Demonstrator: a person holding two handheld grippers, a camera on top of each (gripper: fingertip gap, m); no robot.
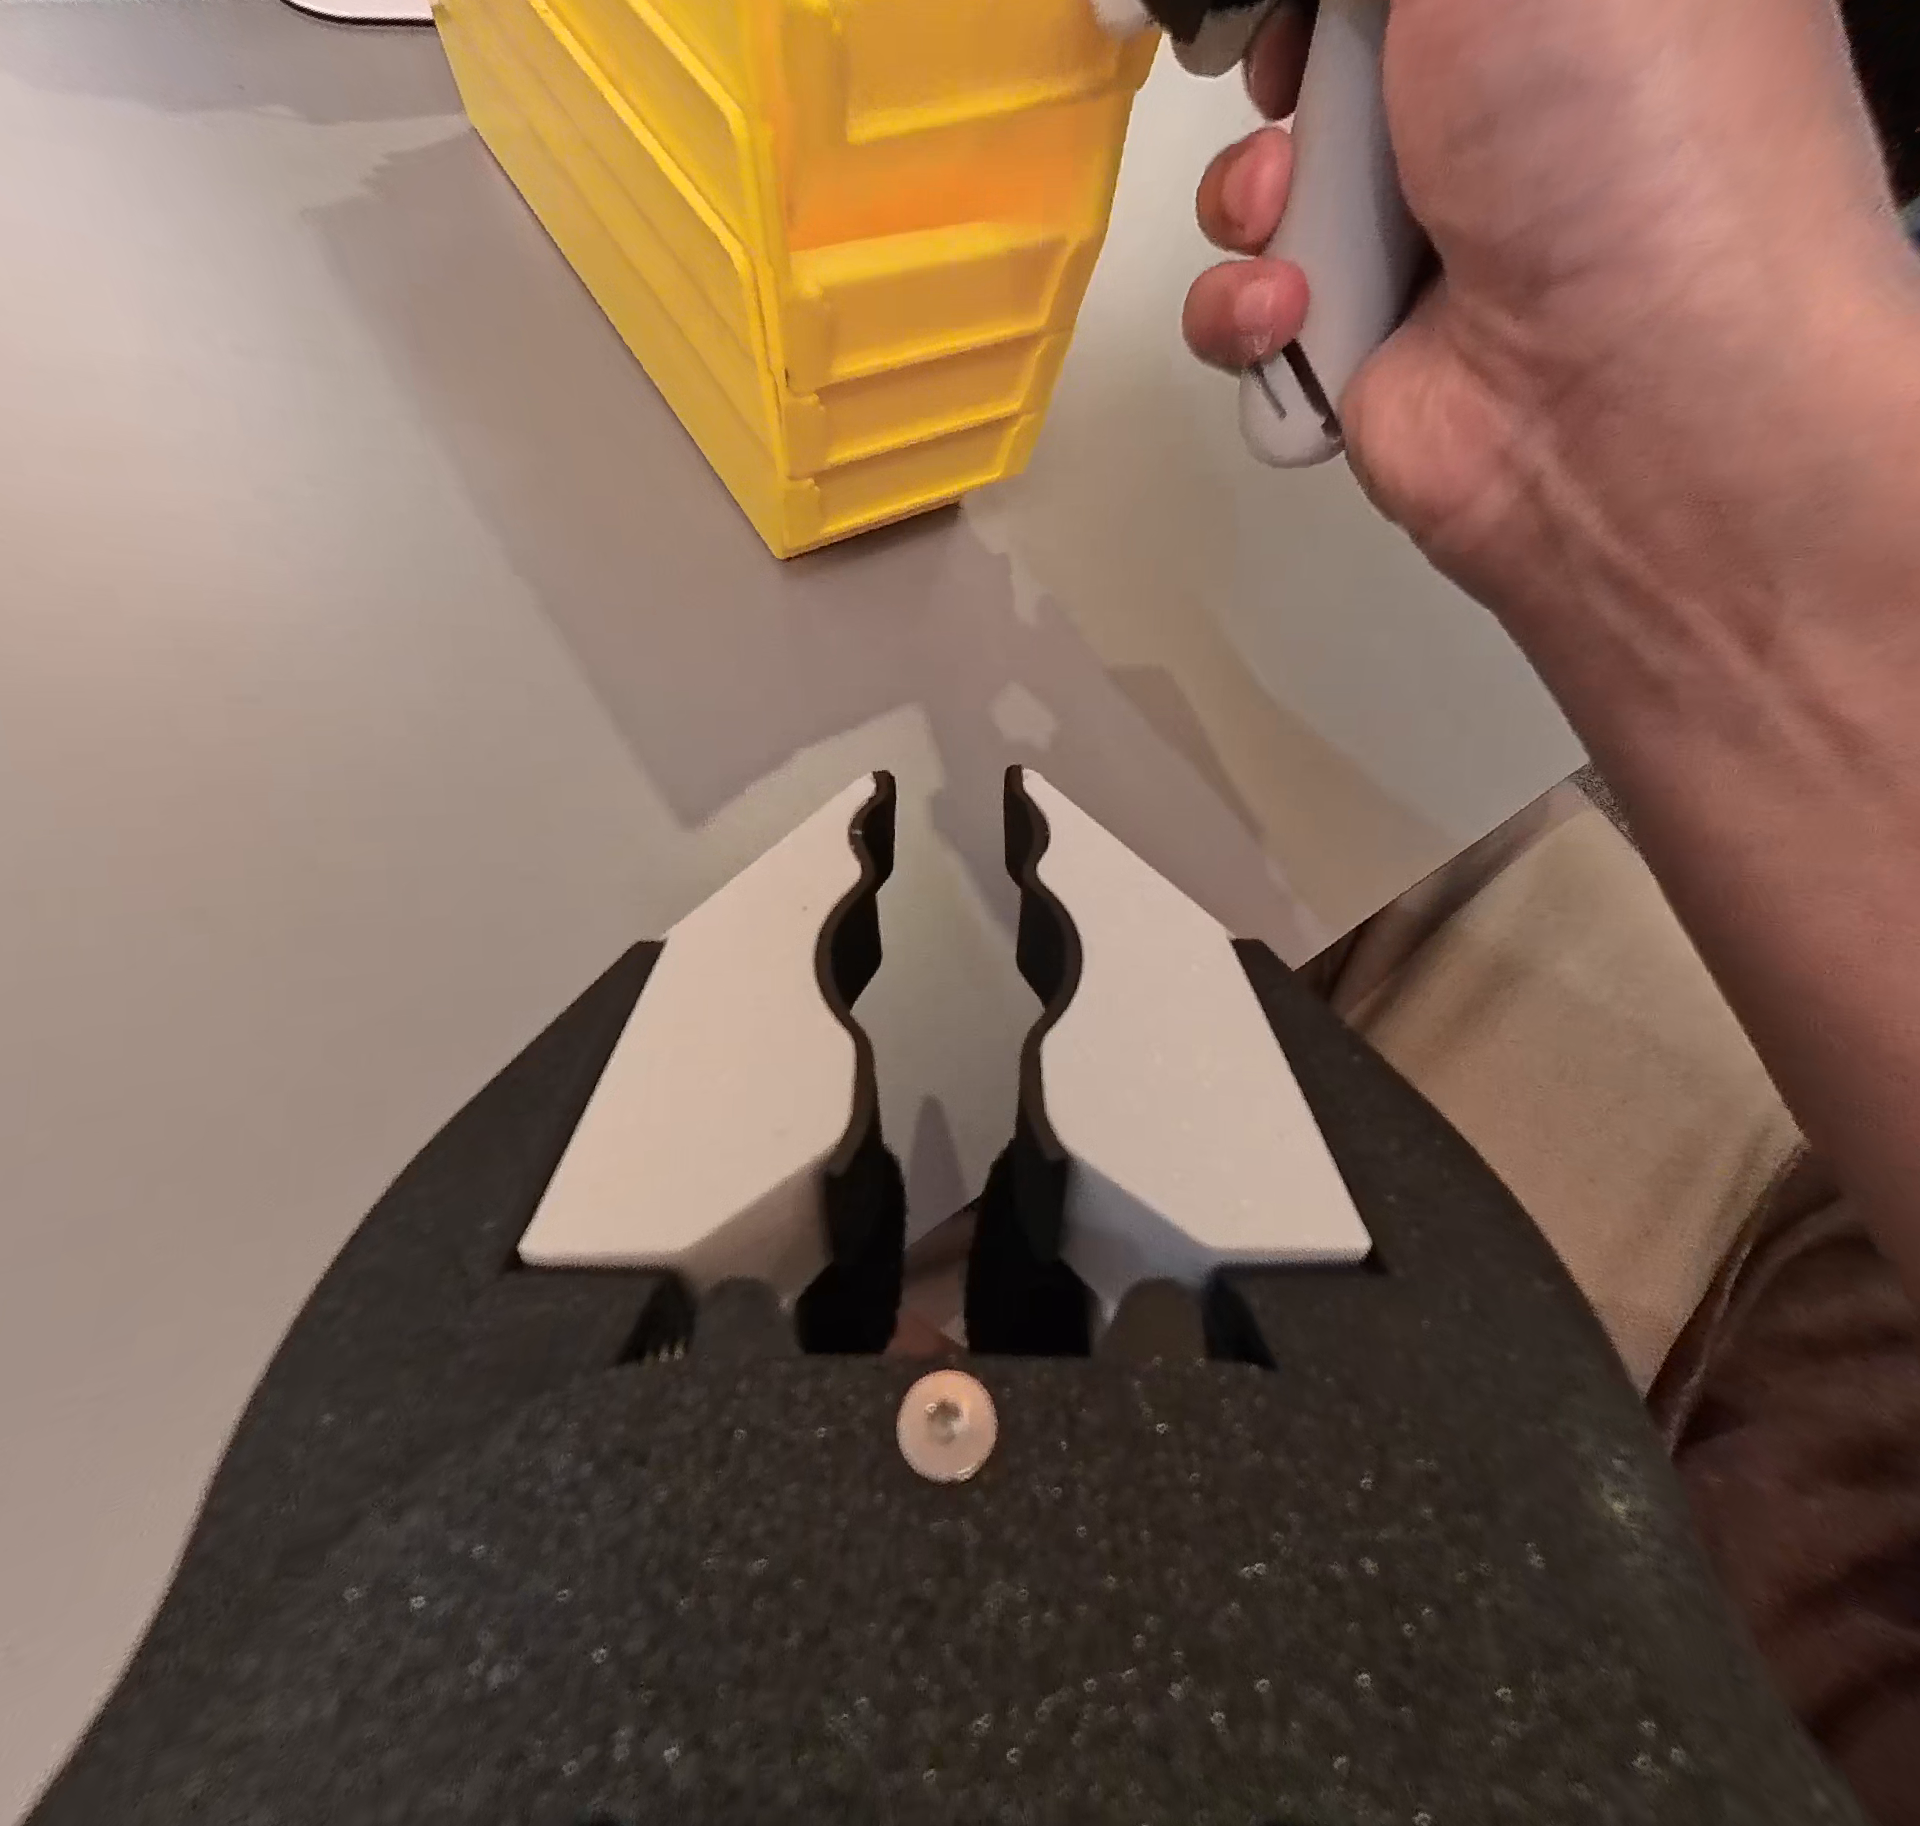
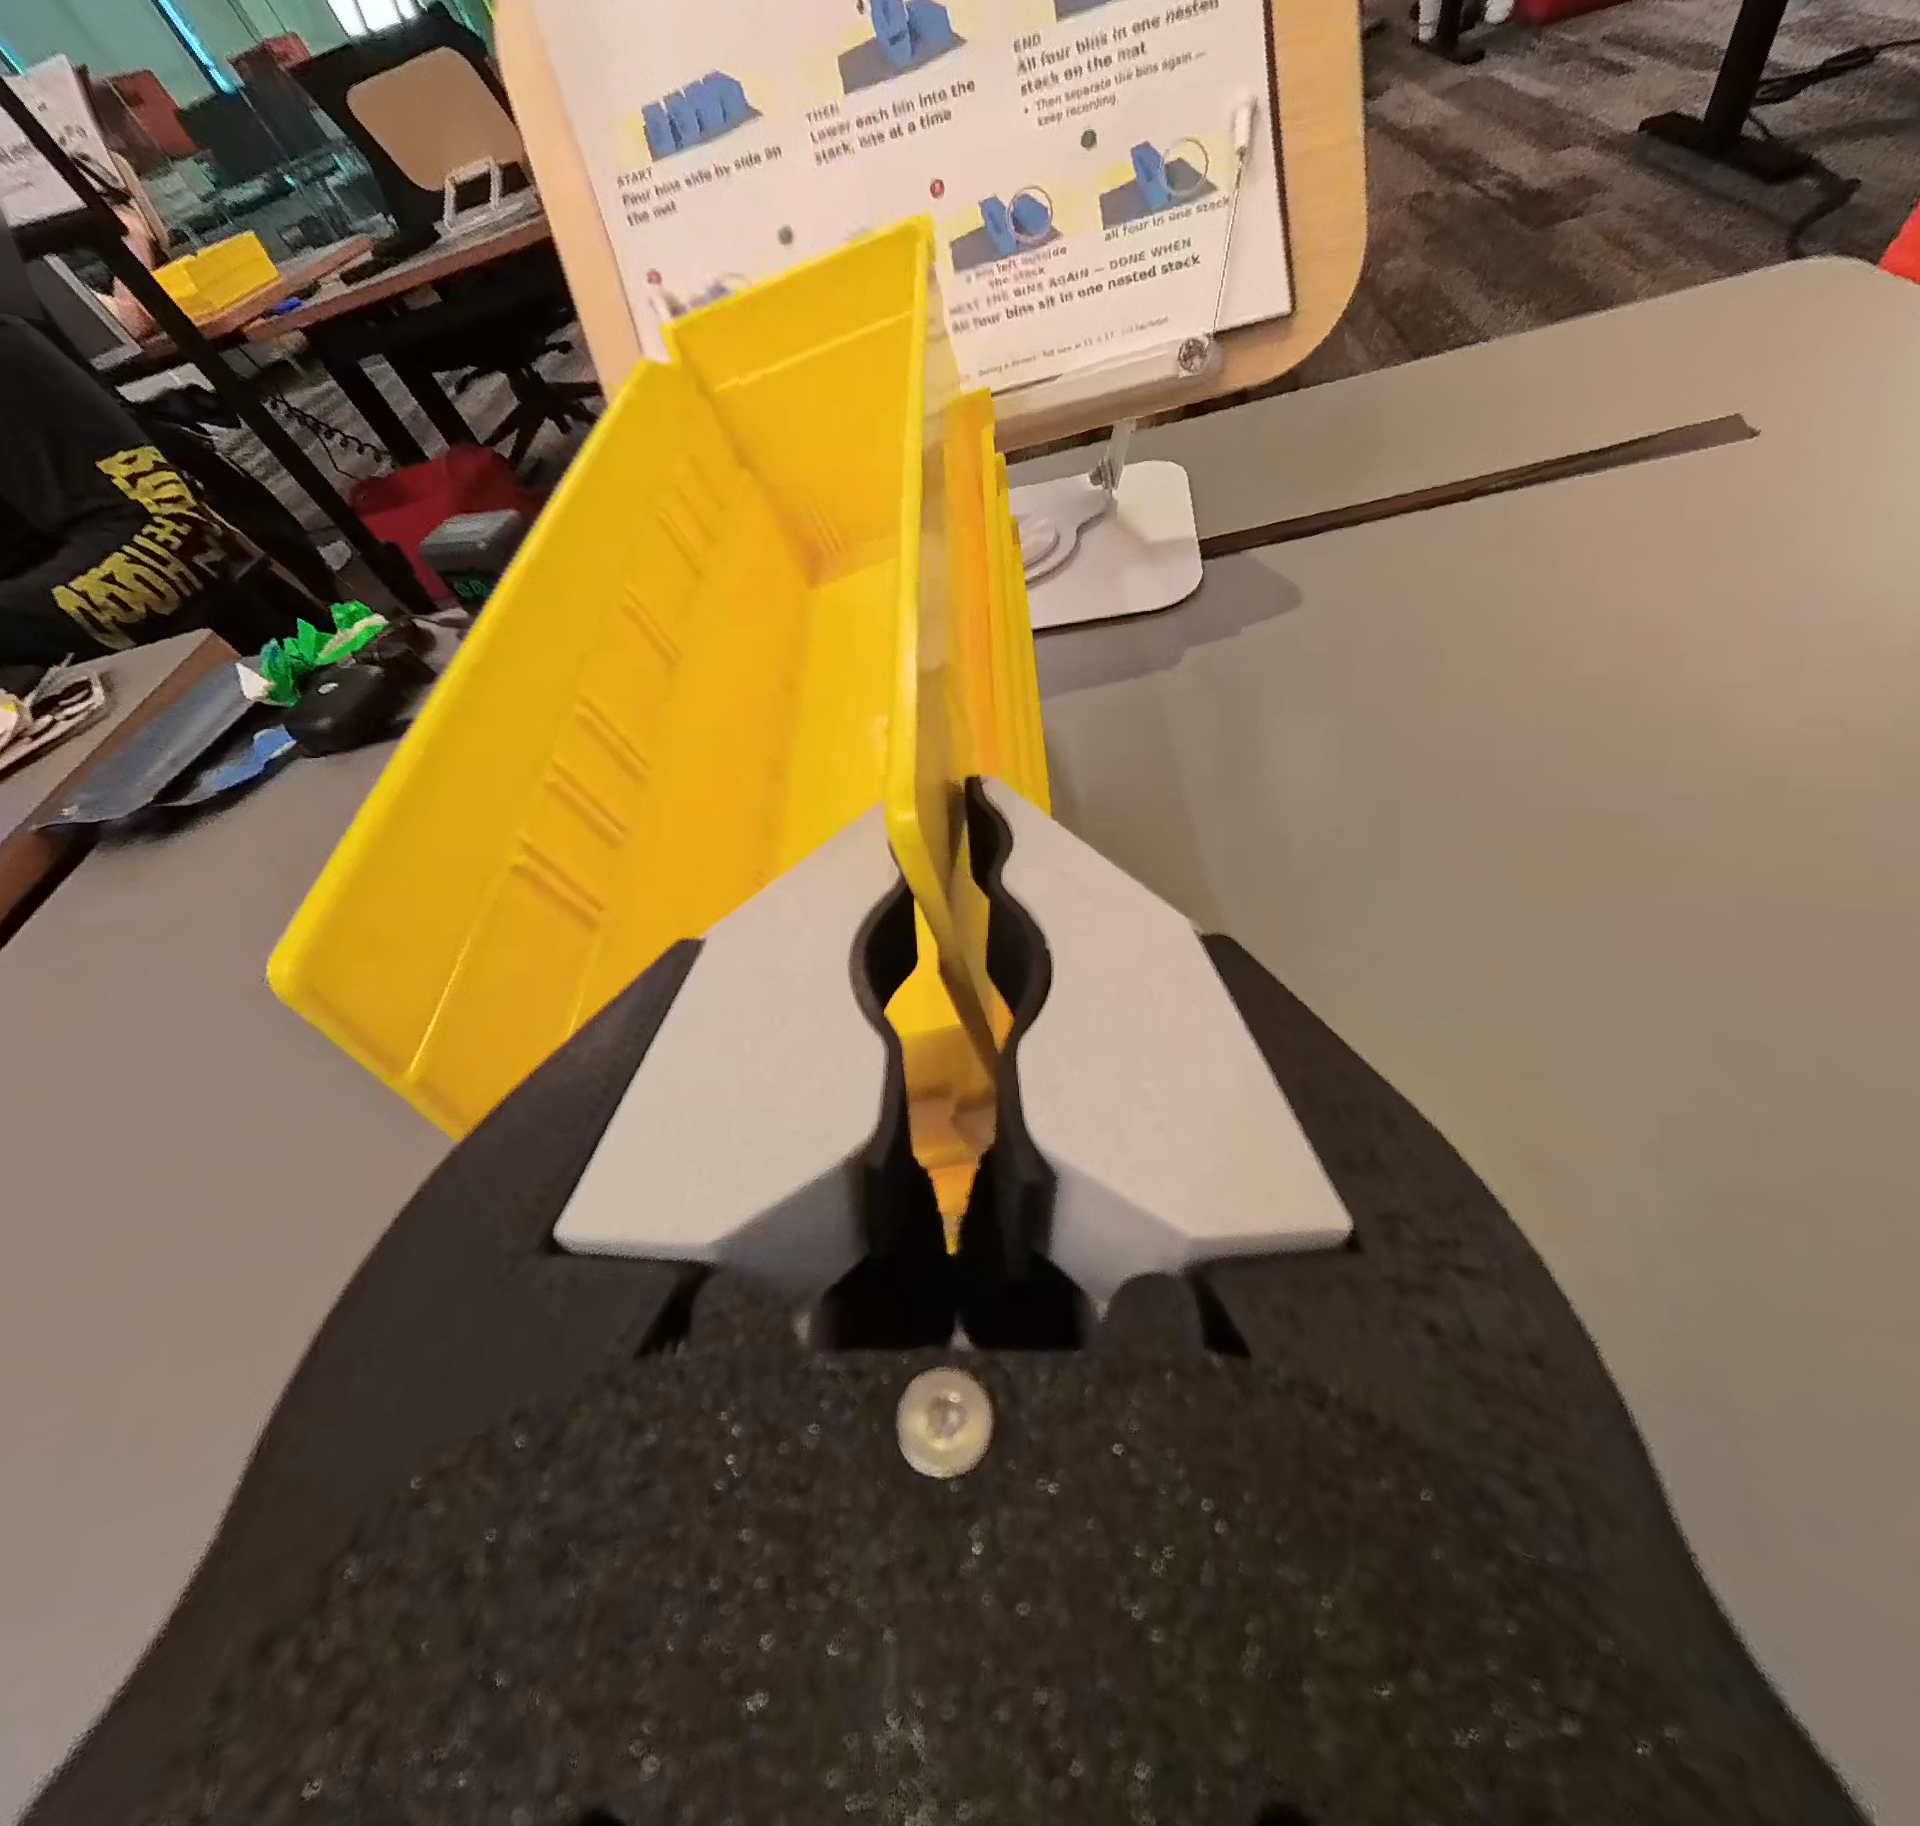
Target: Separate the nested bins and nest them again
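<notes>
A stack of nested yellow bins (image 1: 914, 394) stands on the grey table (image 1: 312, 633), ahead of my left gripper (image 1: 948, 789). The left gripper hovers low over the table, its jaws a narrow gap apart and empty. A hand (image 1: 1558, 270) holds my right gripper (image 1: 1143, 0) at the top of the stack. In the right wrist view, my right gripper (image 2: 935, 810) is shut on the right side wall of the top yellow bin (image 2: 644, 758), which sits tilted. The rims of the lower bins (image 2: 1013, 581) show just to the right of that wall.
An instruction sheet on a board (image 2: 935, 114) stands on a white base (image 2: 1122, 540) behind the bins. A dark slot (image 2: 1507, 488) runs across the table at the right. Clutter with green wrapping (image 2: 322, 644) lies at the left, and a seated person (image 2: 104, 529) is beyond it. The table's near edge (image 1: 1455, 893) is at the right.
</notes>
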